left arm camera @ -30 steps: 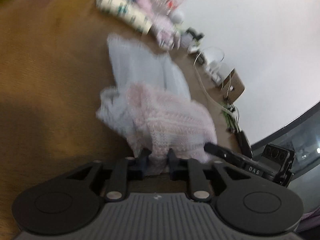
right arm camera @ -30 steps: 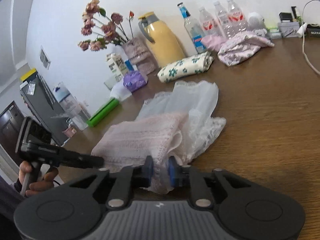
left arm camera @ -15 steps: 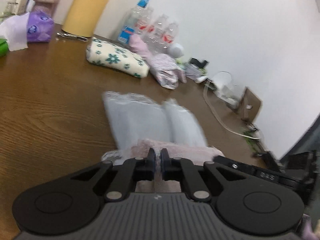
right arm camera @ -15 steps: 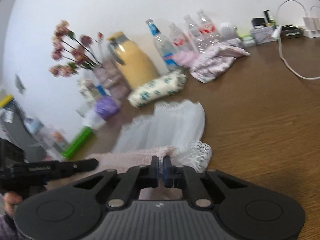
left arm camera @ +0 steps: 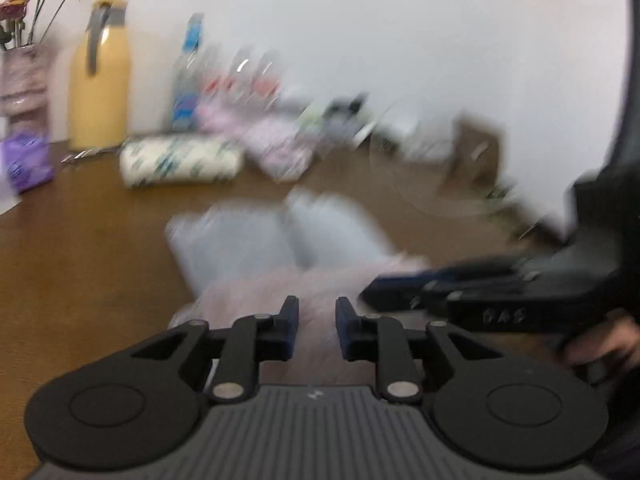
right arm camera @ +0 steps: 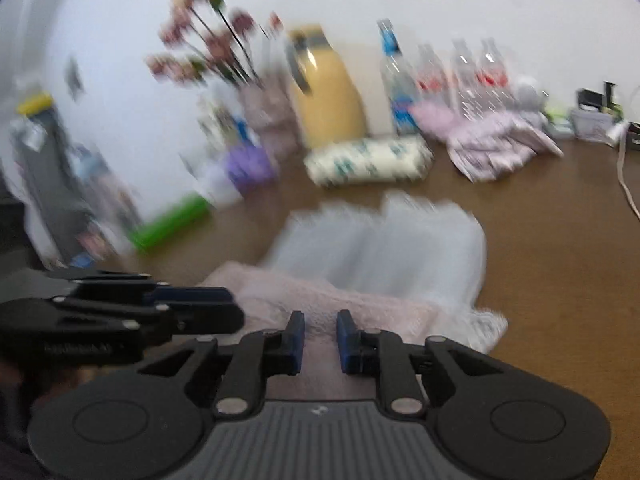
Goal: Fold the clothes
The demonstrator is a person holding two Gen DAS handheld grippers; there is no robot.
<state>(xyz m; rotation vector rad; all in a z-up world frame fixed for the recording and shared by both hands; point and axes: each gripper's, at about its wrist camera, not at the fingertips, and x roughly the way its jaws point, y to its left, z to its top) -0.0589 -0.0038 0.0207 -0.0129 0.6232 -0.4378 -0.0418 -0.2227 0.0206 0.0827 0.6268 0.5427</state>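
On the counter (right arm camera: 560,264), just ahead of both claws, lies the pink garment (right arm camera: 320,304).
Its long axis runs crosswise; white lace beyond. Left claw (left arm camera: 317,326) has just been opening, stands narrowly parted over the cloth; right claw (right arm camera: 321,338) likewise, gripping nothing.

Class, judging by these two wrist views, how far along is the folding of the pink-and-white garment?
Done: the pink half lies doubled over the white lace on the table. In hand: nothing; the left hand-held gripper, jaws just reopened, and the right hand-held gripper show gaps, pads off the cloth. Left: probably more folds; lace still sticks out.
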